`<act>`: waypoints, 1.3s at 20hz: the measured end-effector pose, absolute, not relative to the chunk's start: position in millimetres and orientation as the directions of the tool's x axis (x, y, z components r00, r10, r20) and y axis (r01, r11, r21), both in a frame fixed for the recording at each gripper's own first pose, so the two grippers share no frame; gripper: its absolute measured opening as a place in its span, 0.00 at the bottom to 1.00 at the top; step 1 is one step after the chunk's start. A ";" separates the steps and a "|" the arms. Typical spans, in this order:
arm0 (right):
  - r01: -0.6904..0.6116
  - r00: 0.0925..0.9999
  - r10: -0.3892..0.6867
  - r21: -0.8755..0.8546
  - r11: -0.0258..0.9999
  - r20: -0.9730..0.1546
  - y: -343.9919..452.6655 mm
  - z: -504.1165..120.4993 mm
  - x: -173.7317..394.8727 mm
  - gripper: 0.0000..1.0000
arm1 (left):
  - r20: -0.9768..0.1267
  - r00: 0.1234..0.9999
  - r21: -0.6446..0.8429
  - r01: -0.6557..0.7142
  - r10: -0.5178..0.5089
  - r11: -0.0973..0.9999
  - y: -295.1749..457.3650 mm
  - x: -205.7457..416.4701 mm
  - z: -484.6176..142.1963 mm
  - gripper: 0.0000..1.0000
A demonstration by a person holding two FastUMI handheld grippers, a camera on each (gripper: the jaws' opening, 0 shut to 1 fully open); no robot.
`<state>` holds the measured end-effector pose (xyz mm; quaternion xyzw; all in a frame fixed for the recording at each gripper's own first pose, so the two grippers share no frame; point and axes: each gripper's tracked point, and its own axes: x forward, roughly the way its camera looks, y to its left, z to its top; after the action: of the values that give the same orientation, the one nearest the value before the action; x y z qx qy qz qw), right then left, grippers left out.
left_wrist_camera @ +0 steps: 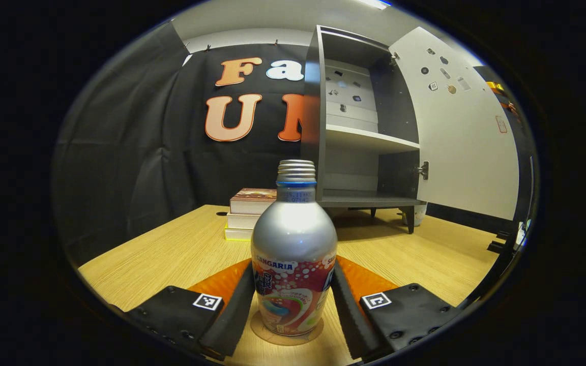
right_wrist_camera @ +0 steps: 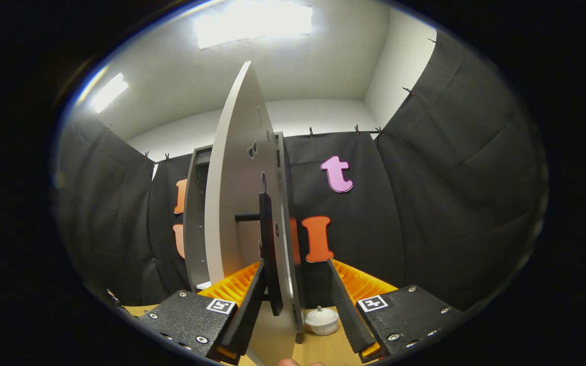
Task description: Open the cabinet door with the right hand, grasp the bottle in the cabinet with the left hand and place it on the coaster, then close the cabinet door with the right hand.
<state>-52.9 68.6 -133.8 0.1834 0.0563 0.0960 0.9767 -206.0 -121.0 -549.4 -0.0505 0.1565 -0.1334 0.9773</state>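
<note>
In the left gripper view the left gripper (left_wrist_camera: 293, 310) has its fingers spread to either side of the bottle (left_wrist_camera: 293, 259); whether the pads press on it I cannot tell. The bottle stands upright between them on the round coaster (left_wrist_camera: 287, 336), which lies on the wooden table (left_wrist_camera: 171, 254). Beyond the bottle, to its left, is a stack of books (left_wrist_camera: 248, 213). Farther ahead and to the right stands the cabinet (left_wrist_camera: 359, 137), its shelves bare and its door (left_wrist_camera: 456, 132) swung wide to the right

In the right gripper view the right gripper (right_wrist_camera: 295, 305) is spread, with the door's edge (right_wrist_camera: 237, 203) and its dark handle (right_wrist_camera: 268, 254) standing between the fingers, nearer the left one. A small white lidded jar (right_wrist_camera: 322, 320) sits on the table just ahead, between the fingertips
</note>
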 end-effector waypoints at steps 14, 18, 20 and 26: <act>-0.197 0.969 0.239 0.394 0.898 -0.060 67.2 -133.3 -54.3 0.73 | -0.302 0.920 -0.079 0.237 -0.250 0.968 -116.7 -215.6 -523.0 0.92; -0.217 0.967 0.251 0.390 0.895 -0.039 66.5 -128.7 -61.1 0.75 | -0.276 0.932 -0.061 0.228 -0.236 0.972 -114.7 -217.7 -496.8 0.92; -0.226 0.966 0.257 0.388 0.893 -0.029 67.0 -127.7 -66.1 0.75 | -0.253 0.942 -0.037 0.218 -0.220 0.975 -110.5 -216.9 -481.2 0.92; -0.212 0.967 0.250 0.399 0.892 -0.044 56.7 -132.2 -68.2 0.75 | -0.221 0.953 -0.021 0.209 -0.208 0.978 -108.3 -204.8 -438.7 0.91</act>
<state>-68.2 56.7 -132.2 0.1994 0.0471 0.1189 0.9715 -204.8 -108.3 -438.7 0.0015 0.1117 -0.1054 0.9881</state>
